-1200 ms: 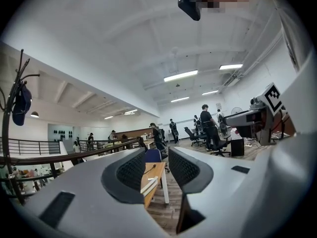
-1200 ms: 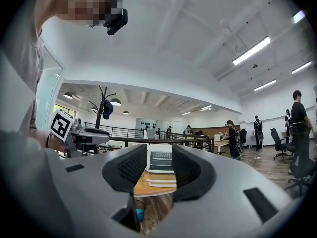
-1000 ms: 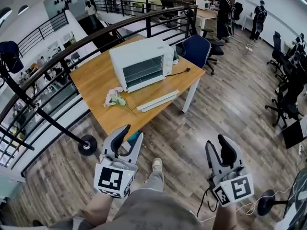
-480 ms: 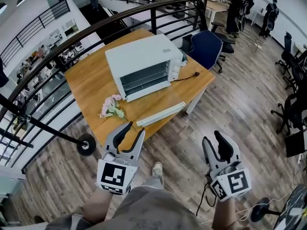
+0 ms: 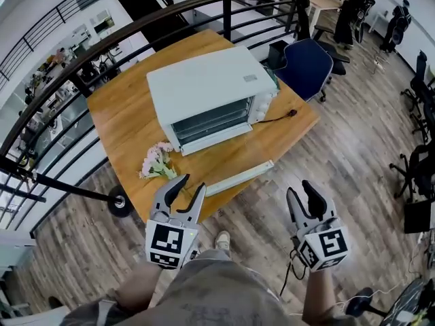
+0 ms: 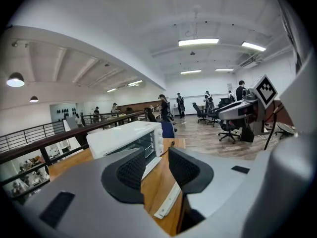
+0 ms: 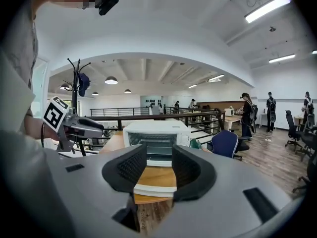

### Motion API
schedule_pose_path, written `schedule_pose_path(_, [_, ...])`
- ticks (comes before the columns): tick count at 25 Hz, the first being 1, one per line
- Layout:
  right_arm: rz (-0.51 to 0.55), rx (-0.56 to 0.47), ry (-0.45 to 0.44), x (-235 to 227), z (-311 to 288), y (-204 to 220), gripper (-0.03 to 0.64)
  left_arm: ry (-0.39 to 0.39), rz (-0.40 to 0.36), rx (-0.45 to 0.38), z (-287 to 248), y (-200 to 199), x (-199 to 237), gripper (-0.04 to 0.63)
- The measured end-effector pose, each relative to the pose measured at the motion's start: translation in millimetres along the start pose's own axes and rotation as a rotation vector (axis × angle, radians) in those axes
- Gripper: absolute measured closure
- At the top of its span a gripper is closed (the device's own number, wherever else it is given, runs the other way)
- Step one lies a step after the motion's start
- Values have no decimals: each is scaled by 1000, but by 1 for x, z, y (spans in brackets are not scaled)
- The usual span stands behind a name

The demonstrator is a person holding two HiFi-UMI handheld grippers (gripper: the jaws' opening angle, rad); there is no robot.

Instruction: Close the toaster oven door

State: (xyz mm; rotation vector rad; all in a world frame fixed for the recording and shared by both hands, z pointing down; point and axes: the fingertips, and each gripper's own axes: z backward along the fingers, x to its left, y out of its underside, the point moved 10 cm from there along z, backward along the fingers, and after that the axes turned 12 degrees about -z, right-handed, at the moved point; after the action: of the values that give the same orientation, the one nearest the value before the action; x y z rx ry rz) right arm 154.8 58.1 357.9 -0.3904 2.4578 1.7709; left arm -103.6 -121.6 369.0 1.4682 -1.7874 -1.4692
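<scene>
**Approach stage.** The toaster oven (image 5: 207, 87) stands mid-surface (image 5: 122, 114), at 12 o'clock from both tongs. Its racks show at the front, so the door is apparently not yet shut. Left tongs (image 5: 187, 187) and right tongs (image 5: 302, 194) are apart and empty, well short of the oven. The closing push is still to do.

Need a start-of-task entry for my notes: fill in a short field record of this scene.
table: wooden table
toaster oven: white toaster oven on the table, front open, racks visible
other items: pink flowers; long white flat piece near the table's front edge, apart from the oven
left gripper: left gripper jaws apart, empty, short of the oven
right gripper: right gripper jaws apart, empty, over the floor
task state: door not yet closed
</scene>
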Motion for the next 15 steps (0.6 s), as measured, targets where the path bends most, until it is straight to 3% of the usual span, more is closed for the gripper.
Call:
schedule_pose_path(10, [9, 213, -26, -42, -86, 39, 448, -21, 54, 159, -43, 50, 7, 433])
schedule_pose_path(15, [69, 349, -23, -60, -119, 77, 417, -9, 113, 309, -61, 100, -3, 416])
